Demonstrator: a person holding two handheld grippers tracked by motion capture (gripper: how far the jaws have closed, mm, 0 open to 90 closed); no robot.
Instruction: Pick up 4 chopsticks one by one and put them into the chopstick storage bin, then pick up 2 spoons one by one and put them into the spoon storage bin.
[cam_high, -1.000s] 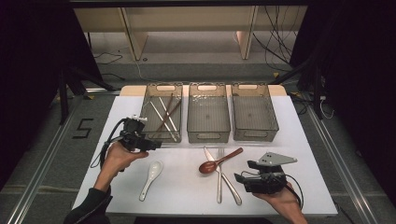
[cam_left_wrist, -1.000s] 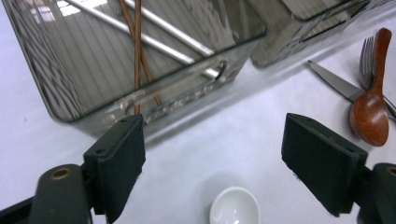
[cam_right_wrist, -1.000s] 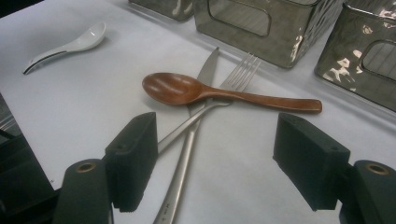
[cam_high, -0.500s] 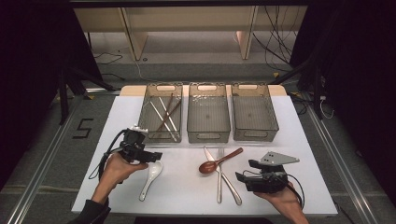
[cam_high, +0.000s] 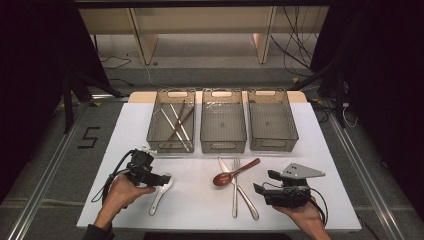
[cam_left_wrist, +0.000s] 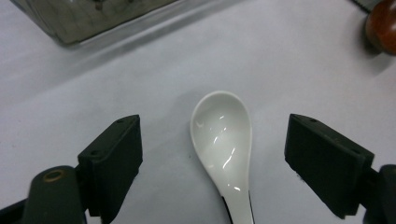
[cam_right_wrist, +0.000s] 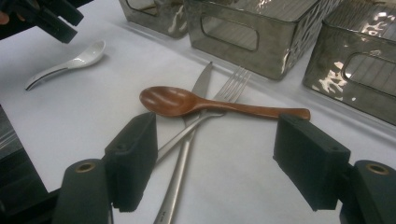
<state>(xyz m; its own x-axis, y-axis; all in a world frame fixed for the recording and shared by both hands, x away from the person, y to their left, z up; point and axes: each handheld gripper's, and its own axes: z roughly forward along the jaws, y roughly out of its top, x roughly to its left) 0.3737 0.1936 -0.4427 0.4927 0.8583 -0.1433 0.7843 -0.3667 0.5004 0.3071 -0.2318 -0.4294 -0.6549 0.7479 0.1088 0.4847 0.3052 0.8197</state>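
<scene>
A white ceramic spoon (cam_high: 161, 192) lies near the table's front left. My left gripper (cam_high: 163, 179) hovers over its bowl. In the left gripper view the spoon's bowl (cam_left_wrist: 223, 135) sits between the wide-open jaws of my left gripper (cam_left_wrist: 212, 154), and neither pad touches it. My right gripper (cam_high: 264, 183) rests at the front right, open and holding nothing. Ahead of the right gripper (cam_right_wrist: 215, 158) a brown wooden spoon (cam_right_wrist: 187, 102) lies across a steel knife (cam_right_wrist: 198, 91) and a fork (cam_right_wrist: 233, 77).
Three clear bins stand in a row at the back: the left bin (cam_high: 170, 146) holds chopsticks and thin utensils, the middle bin (cam_high: 223, 145) and the right bin (cam_high: 273, 145) look bare. The white table edge (cam_high: 200, 226) is close to both hands.
My left gripper has come down and toward the near edge, from beside the left bin to over the white spoon. The right gripper has stayed put.
</scene>
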